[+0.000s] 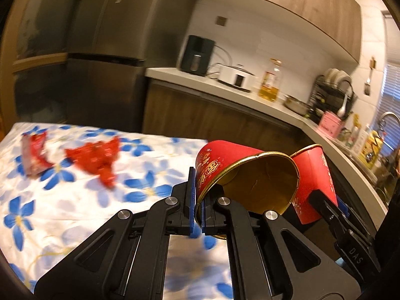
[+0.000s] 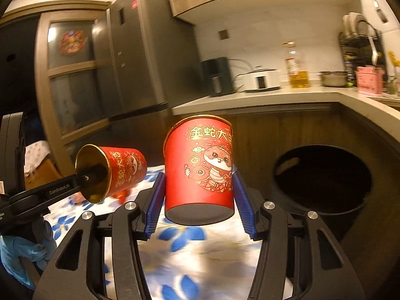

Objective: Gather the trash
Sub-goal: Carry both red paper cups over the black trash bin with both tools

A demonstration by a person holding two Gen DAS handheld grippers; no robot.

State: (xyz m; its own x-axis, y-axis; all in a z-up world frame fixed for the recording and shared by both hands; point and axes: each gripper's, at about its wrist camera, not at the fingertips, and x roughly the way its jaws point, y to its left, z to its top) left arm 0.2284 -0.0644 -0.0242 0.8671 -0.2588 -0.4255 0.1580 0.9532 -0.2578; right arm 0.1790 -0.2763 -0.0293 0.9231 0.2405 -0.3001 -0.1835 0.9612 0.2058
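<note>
Left gripper clenched on the rim of a tipped cup — one finger inside. Right gripper about half open, pads gripping an upright second cup above the table — bin nearby.

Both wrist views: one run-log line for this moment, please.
left gripper: shut on tilted cup rim | right gripper: shut on upright cup | black bin: open | wrappers: on table

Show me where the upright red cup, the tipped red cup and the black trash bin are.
upright red cup [image 2: 200,175], right wrist view, on its printed side wall.
tipped red cup [image 2: 127,167], right wrist view, on its red side wall.
black trash bin [image 2: 332,220], right wrist view, on its near outer wall.
</note>
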